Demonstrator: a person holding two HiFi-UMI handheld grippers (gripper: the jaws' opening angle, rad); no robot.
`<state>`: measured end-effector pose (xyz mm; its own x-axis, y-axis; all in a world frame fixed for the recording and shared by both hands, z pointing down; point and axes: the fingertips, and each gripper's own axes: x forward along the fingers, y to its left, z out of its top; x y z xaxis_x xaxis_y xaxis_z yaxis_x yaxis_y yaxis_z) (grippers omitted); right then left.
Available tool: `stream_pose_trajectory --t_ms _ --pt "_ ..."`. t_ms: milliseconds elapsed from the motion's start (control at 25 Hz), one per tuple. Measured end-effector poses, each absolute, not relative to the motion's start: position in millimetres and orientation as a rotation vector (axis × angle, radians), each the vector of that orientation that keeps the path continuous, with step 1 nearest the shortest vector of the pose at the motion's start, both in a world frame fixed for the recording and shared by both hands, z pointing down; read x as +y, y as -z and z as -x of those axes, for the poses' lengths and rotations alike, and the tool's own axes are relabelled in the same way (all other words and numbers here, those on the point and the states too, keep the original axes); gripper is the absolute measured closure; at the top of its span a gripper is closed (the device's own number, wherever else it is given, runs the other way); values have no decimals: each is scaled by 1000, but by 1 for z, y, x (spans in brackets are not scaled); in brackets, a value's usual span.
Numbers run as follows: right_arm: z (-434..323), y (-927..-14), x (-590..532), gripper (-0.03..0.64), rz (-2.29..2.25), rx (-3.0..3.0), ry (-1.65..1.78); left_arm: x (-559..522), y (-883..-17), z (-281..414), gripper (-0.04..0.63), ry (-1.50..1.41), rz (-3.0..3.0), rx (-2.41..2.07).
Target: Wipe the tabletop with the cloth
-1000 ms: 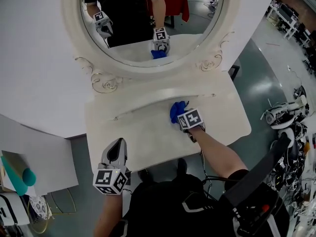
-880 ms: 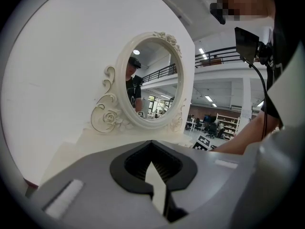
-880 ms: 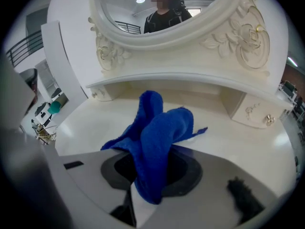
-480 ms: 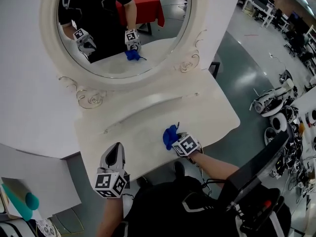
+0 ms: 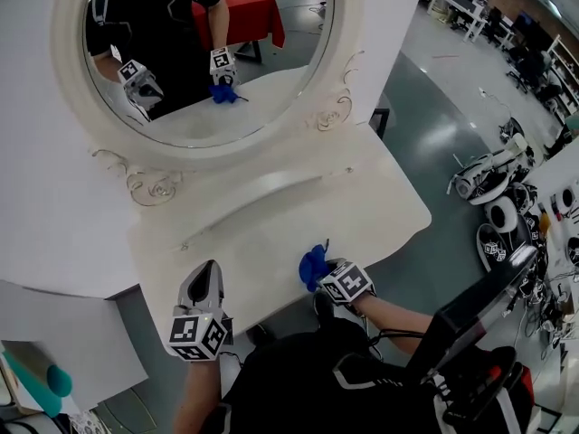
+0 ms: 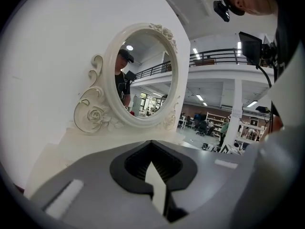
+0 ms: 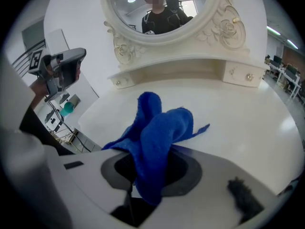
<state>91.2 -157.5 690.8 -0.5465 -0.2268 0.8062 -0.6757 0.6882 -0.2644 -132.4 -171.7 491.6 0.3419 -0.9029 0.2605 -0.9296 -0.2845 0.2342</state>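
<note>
Pinching crumpled fuzzy blue cloth (image 5: 313,265), right hand-held gripper (image 5: 325,270), glossy cream tabletop (image 5: 380,206), left hand-held gripper (image 5: 208,269) clenched empty.

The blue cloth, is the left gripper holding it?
No, the blue cloth is pinched in the right gripper, and the left gripper has its jaws together with nothing between them.

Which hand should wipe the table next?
Right. The right hand-held gripper is shut on the blue cloth at the tabletop's front edge; the left hand-held gripper holds nothing.
</note>
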Motion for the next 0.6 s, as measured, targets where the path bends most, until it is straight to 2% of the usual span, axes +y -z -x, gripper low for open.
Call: stream_pose_trajectory --t_ms 600 --pt "-89 -672 -354 505 -892 -2153 -623 -170 -488 129 589 -125 -2208 -1737"
